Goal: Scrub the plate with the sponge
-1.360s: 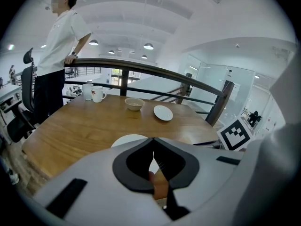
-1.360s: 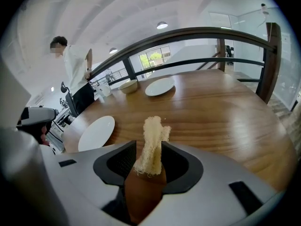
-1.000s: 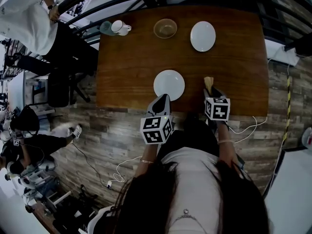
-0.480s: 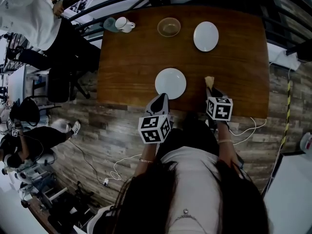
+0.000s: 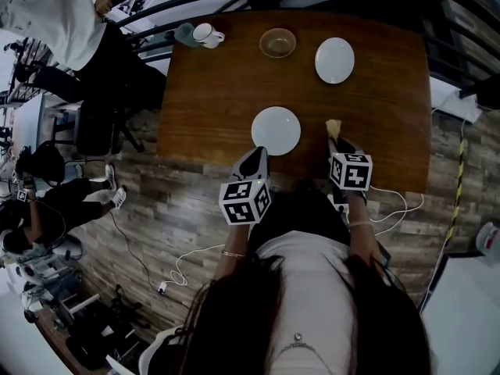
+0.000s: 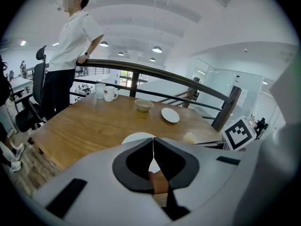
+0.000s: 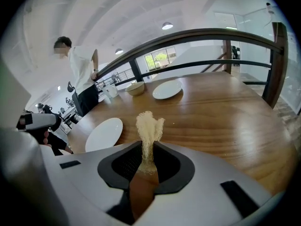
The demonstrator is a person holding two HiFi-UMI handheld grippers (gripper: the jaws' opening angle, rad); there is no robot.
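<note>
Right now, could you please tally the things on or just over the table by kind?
Plates: 2, near and far
Bowl: 1
Mugs: 2, white and greenish
Sponge: 1
Total: 6
</note>
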